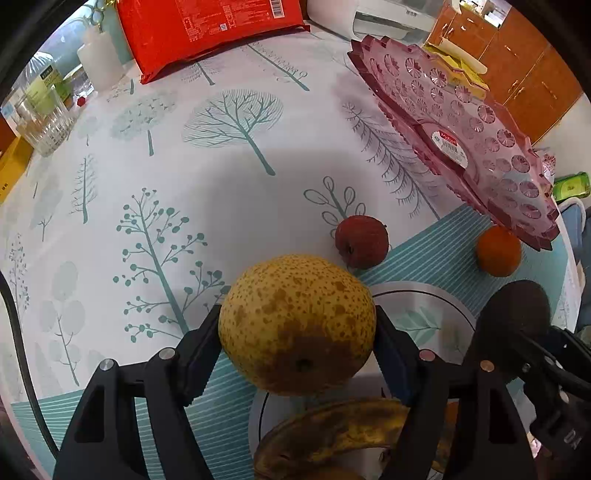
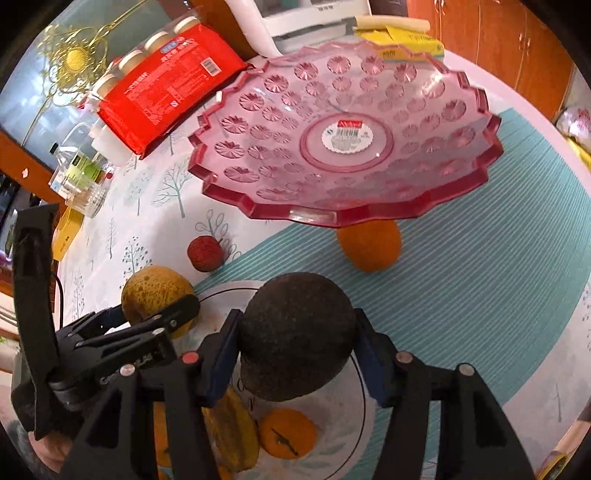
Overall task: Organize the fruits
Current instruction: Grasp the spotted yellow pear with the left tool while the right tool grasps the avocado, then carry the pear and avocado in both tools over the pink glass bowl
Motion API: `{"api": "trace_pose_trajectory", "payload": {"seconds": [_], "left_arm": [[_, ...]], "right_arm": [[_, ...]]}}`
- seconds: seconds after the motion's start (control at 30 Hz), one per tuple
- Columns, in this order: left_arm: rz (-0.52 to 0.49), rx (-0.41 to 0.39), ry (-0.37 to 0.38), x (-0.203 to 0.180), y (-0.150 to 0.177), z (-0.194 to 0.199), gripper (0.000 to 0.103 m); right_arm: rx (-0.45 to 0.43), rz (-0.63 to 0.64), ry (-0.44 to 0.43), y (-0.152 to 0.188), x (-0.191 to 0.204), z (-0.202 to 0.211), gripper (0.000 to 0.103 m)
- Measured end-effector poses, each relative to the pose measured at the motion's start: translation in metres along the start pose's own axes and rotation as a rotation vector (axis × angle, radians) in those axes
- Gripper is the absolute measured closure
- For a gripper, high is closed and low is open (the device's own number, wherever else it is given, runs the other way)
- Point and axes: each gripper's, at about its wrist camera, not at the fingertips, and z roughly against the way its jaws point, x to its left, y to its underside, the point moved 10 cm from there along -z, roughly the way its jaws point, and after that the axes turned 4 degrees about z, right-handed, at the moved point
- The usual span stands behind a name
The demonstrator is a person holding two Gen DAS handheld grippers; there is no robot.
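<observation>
Nearest me, my left gripper [image 1: 297, 328] is clamped on a speckled yellow-brown pear [image 1: 295, 325], and my right gripper [image 2: 297, 332] pinches a rough, dark round avocado [image 2: 295, 336]. Both hang over a white plate with a thin black ring [image 2: 354, 435], which holds a spotted overripe banana [image 1: 332, 432] and a small orange tangerine [image 2: 287, 432]. Farther out on the tree-patterned tablecloth [image 1: 166, 158] lie a red lychee [image 1: 362, 242] and, to its right, a round orange [image 2: 369, 245] tucked under the rim of a pink faceted plastic fruit dish [image 2: 347, 147]. A red packet [image 1: 210, 33] sits at the far left.
</observation>
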Motion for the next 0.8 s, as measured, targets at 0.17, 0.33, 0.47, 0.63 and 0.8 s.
{"api": "trace_pose_trajectory", "payload": {"seconds": [0.17,0.33,0.47,0.63,0.8], "left_arm": [[-0.001,-0.023,-0.035,0.0,0.001,0.011,0.029],[0.002,-0.083,-0.037,-0.004,0.001,0.048,0.029],[-0.002,-0.13,-0.039,-0.007,0.007,0.085,0.029],[-0.013,-0.183,-0.026,-0.014,0.021,0.134,0.029],[-0.035,-0.22,-0.001,-0.025,0.034,0.171,0.029]], "right_arm": [[-0.02,0.031,0.005,-0.003,0.006,0.01,0.045],[-0.041,0.062,0.009,-0.003,0.012,0.024,0.045],[-0.064,0.083,0.006,-0.001,0.018,0.042,0.045],[-0.103,0.112,0.01,0.005,0.023,0.075,0.045],[-0.141,0.127,0.037,0.009,0.019,0.111,0.045]]}}
